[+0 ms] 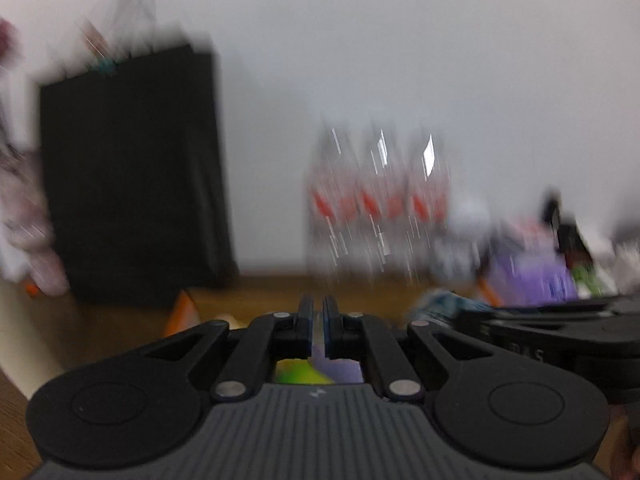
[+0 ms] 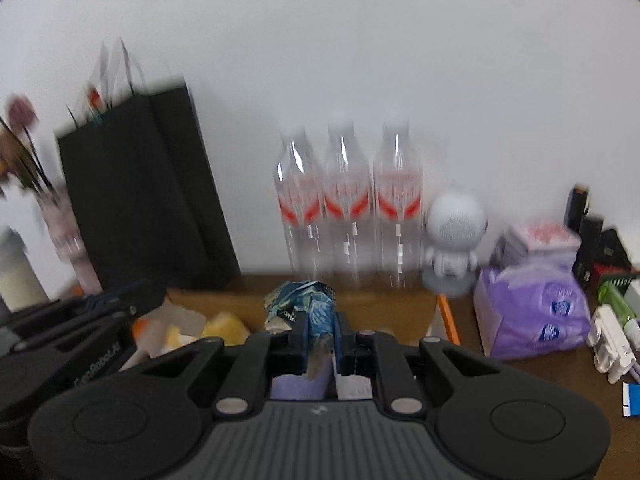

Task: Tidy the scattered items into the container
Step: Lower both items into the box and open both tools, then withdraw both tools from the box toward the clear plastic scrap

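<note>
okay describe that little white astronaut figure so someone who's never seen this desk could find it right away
Find the three clear bottles with red labels standing against the white wall. Just right of them, before the purple tissue pack, stands the astronaut figure. It is the only white, round-headed figurine there, much shorter than the bottles.

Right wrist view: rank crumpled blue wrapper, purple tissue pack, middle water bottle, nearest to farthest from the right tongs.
1. Crumpled blue wrapper: pinched between the right tongs, dead centre.
2. Purple tissue pack: on the table to the right, a little farther back.
3. Middle water bottle: standing against the back wall, straight ahead.
</note>
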Motion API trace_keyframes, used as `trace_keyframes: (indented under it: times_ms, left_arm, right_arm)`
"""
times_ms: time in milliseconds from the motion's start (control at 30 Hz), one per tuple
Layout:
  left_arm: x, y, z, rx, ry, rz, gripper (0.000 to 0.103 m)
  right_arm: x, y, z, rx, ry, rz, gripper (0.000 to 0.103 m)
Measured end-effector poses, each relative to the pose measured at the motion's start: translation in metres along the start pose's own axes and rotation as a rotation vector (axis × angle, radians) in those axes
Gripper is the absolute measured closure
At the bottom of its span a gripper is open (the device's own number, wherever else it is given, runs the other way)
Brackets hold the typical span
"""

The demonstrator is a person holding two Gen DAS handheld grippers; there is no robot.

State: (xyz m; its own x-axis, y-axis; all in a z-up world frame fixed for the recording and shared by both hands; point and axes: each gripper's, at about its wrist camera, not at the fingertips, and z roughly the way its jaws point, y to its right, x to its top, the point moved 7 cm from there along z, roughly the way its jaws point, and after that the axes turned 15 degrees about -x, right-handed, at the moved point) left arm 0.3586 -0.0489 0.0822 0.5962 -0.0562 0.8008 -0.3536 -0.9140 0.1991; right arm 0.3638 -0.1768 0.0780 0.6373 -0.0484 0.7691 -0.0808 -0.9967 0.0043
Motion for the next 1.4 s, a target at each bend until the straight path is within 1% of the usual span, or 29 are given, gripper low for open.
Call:
trace_keyframes:
  times_ms: [33,67,100,133,200,233,300,367,400,433,467,500,533,567,600,633,700,767,800,833,900,967,1067,1167,1233,1300,1333,1400]
  left_arm:
    - [0.002,-0.006,0.011,-0.028,-0.065,-0.044,0.097]
    - [0.004,-0.011,0.023,-0.054,-0.131,-0.085,0.097]
    - [0.004,-0.015,0.033,-0.067,-0.184,-0.115,0.097]
    - [0.003,-0.018,0.042,-0.062,-0.224,-0.137,0.097]
    - [0.0,-0.023,0.056,-0.052,-0.269,-0.157,0.097]
    - [-0.002,-0.023,0.06,-0.056,-0.286,-0.154,0.097]
    - [-0.004,-0.023,0.065,-0.04,-0.305,-0.145,0.094]
    - [0.0,-0.024,0.066,-0.03,-0.314,-0.144,0.088]
    - [0.002,-0.023,0.064,-0.03,-0.322,-0.138,0.082]
    - [0.005,-0.024,0.06,-0.018,-0.324,-0.13,0.072]
    - [0.01,-0.025,0.055,-0.007,-0.32,-0.123,0.065]
    - [0.015,-0.025,0.049,0.005,-0.312,-0.116,0.045]
    - [0.021,-0.025,0.044,0.017,-0.307,-0.109,0.032]
    - [0.027,-0.024,0.036,0.027,-0.309,-0.099,0.03]
    - [0.031,-0.022,0.029,0.038,-0.314,-0.09,0.026]
    - [0.036,-0.021,0.02,0.052,-0.316,-0.089,0.019]
    - [0.043,-0.019,0.001,0.082,-0.328,-0.105,0.011]
    - [0.05,-0.014,-0.02,0.097,-0.361,-0.103,0.01]
    - [0.055,-0.012,-0.032,0.105,-0.363,-0.099,0.007]
    - [0.06,-0.009,-0.044,0.108,-0.356,-0.096,0.004]
    - [0.07,-0.002,-0.07,0.099,-0.328,-0.091,0.001]
    - [0.076,0.006,-0.091,0.09,-0.305,-0.085,0.0]
    - [0.076,0.012,-0.112,0.097,-0.285,-0.082,0.0]
    - [0.072,0.017,-0.127,0.097,-0.267,-0.088,0.0]
    - [0.069,0.021,-0.136,0.102,-0.23,-0.067,0.0]
    - [0.061,0.022,-0.145,0.131,-0.165,-0.042,0.0]
    - [0.054,0.023,-0.15,0.148,-0.11,-0.024,0.0]
    - [0.036,0.029,-0.16,0.156,0.027,0.042,0.0]
  right_arm:
    - [0.004,-0.001,0.013,0.024,-0.083,0.001,0.092]
    - [0.007,-0.001,0.021,0.032,-0.136,0.004,0.092]
    - [0.009,-0.002,0.029,0.025,-0.185,-0.01,0.092]
    - [0.011,-0.005,0.038,0.013,-0.229,-0.031,0.092]
    - [0.008,-0.011,0.051,-0.004,-0.311,-0.072,0.091]
    - [0.006,-0.013,0.058,-0.019,-0.341,-0.089,0.087]
    - [0.002,-0.016,0.067,-0.035,-0.376,-0.107,0.085]
    - [-0.002,-0.015,0.073,-0.035,-0.405,-0.091,0.076]
    - [-0.004,-0.014,0.075,-0.026,-0.43,-0.076,0.071]
    - [-0.005,-0.013,0.075,-0.018,-0.45,-0.062,0.066]
    - [-0.005,-0.011,0.072,-0.014,-0.461,-0.054,0.066]
    - [-0.002,-0.009,0.069,-0.014,-0.462,-0.052,0.065]
    - [0.0,-0.007,0.065,-0.019,-0.462,-0.055,0.059]
    - [0.003,-0.004,0.06,-0.029,-0.46,-0.061,0.05]
    - [0.006,-0.002,0.053,-0.038,-0.458,-0.068,0.046]
    - [0.01,0.001,0.045,-0.045,-0.458,-0.076,0.044]
    - [0.017,0.006,0.026,-0.066,-0.448,-0.094,0.041]
    - [0.025,0.011,0.006,-0.089,-0.439,-0.113,0.032]
    - [0.029,0.013,-0.005,-0.094,-0.434,-0.12,0.031]
    - [0.033,0.015,-0.017,-0.097,-0.427,-0.125,0.031]
    - [0.044,0.018,-0.042,-0.105,-0.404,-0.121,0.028]
    - [0.054,0.021,-0.065,-0.106,-0.373,-0.111,0.022]
    - [0.06,0.019,-0.093,-0.09,-0.339,-0.105,0.021]
    - [0.058,0.014,-0.111,-0.089,-0.321,-0.121,0.021]
    - [0.057,0.013,-0.119,-0.086,-0.296,-0.111,0.021]
    - [0.054,0.015,-0.126,-0.078,-0.249,-0.083,0.021]
    - [0.053,0.016,-0.132,-0.069,-0.188,-0.06,0.021]
    - [0.041,0.018,-0.143,-0.053,-0.049,-0.04,0.021]
